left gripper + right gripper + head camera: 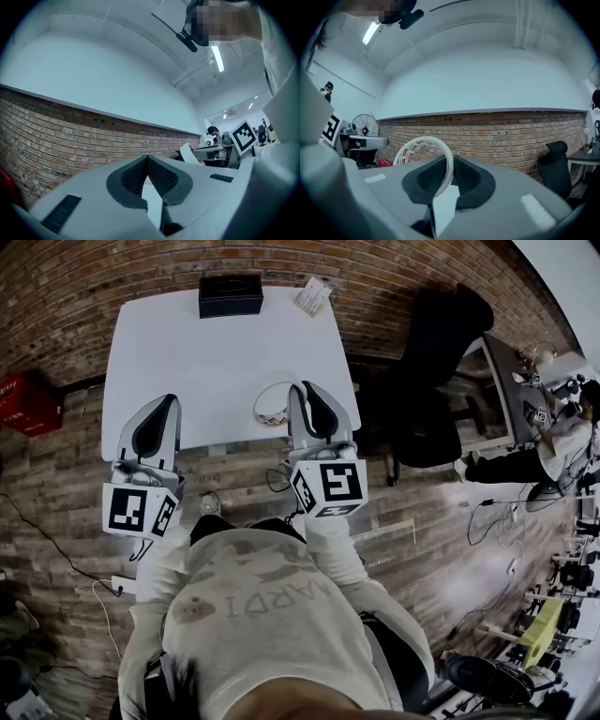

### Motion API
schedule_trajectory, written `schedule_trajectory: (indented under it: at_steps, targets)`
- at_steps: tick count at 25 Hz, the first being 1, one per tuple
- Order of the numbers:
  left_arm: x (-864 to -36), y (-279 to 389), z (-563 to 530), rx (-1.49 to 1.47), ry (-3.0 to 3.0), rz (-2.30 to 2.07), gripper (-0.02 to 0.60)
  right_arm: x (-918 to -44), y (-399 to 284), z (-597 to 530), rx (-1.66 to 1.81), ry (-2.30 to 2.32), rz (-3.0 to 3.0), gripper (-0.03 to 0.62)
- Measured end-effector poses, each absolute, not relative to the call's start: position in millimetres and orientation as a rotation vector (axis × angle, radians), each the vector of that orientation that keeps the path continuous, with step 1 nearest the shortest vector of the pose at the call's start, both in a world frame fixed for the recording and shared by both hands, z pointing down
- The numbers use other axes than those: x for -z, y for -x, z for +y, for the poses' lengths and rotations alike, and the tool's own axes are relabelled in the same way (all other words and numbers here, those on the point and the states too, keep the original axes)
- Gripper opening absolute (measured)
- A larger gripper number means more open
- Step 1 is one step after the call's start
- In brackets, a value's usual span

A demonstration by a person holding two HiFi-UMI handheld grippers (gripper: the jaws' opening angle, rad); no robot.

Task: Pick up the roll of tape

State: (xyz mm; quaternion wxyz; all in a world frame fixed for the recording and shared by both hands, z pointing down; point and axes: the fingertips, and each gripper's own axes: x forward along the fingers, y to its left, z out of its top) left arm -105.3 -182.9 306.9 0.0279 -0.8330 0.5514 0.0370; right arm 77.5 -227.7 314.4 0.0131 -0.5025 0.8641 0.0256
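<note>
Brick wall runs behind a white table [216, 362], and the floor below looks like worn boards. At the table's far edge sit a black box [231, 295] and, just to its right, a small printed packet [313, 296]. A red crate [28, 401] stands on the floor to the left. A black chair [436, 362] stands to the right, and beyond it a person [562, 437] sits at a desk.

The person wearing the camera holds both tools out level over the near edge of the table. The right gripper [306, 390] is clenched on the roll of tape [270, 409]. The white ring, with red labels on its inner face, has its wall pinched between the two dark pads, and most of the loop sticks out to the left of the jaws. The roll hangs over the near part of the table, left of the gripper's tips. Whether it clears the tabletop cannot be told.

The left gripper [167, 401] is well apart from the roll. Its jaws meet at the tips and nothing lies between them.
</note>
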Motion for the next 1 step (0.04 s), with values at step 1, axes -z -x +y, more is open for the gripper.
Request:
schedule_trajectory:
  at_steps: [1]
  targets:
    - [-307.3, 105.5, -182.7, -0.116, 2.571, 1.703, 0.002, -314.4, -77.3, -227.5, -0.080, 1.565, 2.691, 0.058]
